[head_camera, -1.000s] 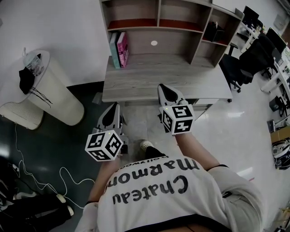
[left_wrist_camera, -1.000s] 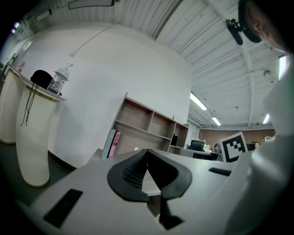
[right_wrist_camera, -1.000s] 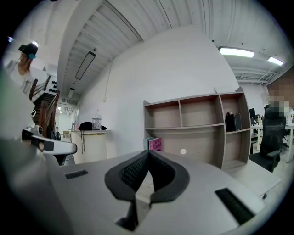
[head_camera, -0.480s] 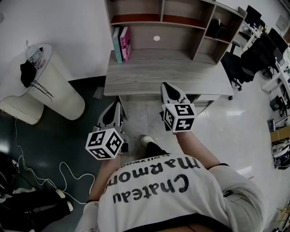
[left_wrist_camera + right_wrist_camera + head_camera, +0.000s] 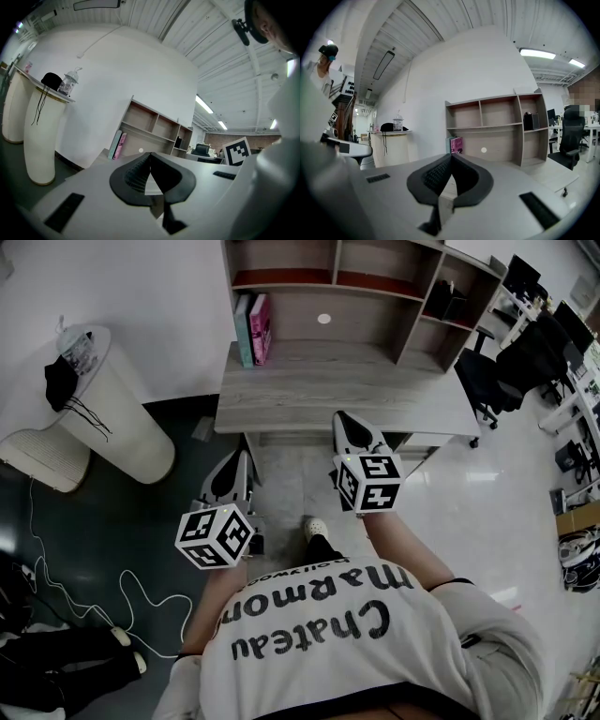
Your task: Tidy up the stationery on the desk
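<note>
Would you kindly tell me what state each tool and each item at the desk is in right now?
Left tool: shut, nothing between its jaws.
Right tool: shut, nothing between its jaws.
Books: standing upright at the left end of the desk, under the shelves.
Black item: standing in the right shelf compartment; too small to identify.

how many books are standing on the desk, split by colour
teal upright book: 1
pink upright book: 1
total: 2
</note>
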Tool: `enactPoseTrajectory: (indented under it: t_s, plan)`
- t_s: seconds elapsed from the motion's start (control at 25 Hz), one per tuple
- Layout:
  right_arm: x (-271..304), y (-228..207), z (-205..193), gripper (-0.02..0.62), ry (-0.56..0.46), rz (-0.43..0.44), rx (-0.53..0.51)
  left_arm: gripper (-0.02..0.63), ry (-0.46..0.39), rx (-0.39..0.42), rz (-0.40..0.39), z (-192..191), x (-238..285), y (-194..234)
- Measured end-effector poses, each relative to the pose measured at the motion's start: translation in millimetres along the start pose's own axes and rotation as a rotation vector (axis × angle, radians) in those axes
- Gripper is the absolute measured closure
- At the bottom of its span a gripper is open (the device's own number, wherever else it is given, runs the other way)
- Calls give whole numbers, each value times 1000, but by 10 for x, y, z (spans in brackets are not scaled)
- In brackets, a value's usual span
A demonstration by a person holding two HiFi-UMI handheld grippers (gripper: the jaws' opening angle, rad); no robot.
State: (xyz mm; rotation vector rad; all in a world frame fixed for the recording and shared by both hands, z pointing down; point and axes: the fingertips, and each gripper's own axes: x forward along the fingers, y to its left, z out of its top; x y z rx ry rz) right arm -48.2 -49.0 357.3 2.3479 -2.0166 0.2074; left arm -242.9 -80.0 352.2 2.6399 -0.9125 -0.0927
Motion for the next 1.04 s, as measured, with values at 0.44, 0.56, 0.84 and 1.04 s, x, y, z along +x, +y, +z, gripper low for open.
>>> enactPoseTrajectory:
  t_s: [0.44, 0.56, 0.84, 1.04]
  plan:
    - [-210, -6, -147, 583, 28, -2, 1, 591, 14, -20, -6, -134, -138, -133]
    - [-235, 23, -188, 583, 31, 3, 6, 591, 15, -20, -1, -151, -178, -122]
    - [-311, 40, -169, 583, 27, 0, -4, 591, -1, -17, -4, -102, -243, -168]
    - [-322, 80, -174, 583, 31, 2, -10, 591, 0, -24, 2, -103, -279, -134]
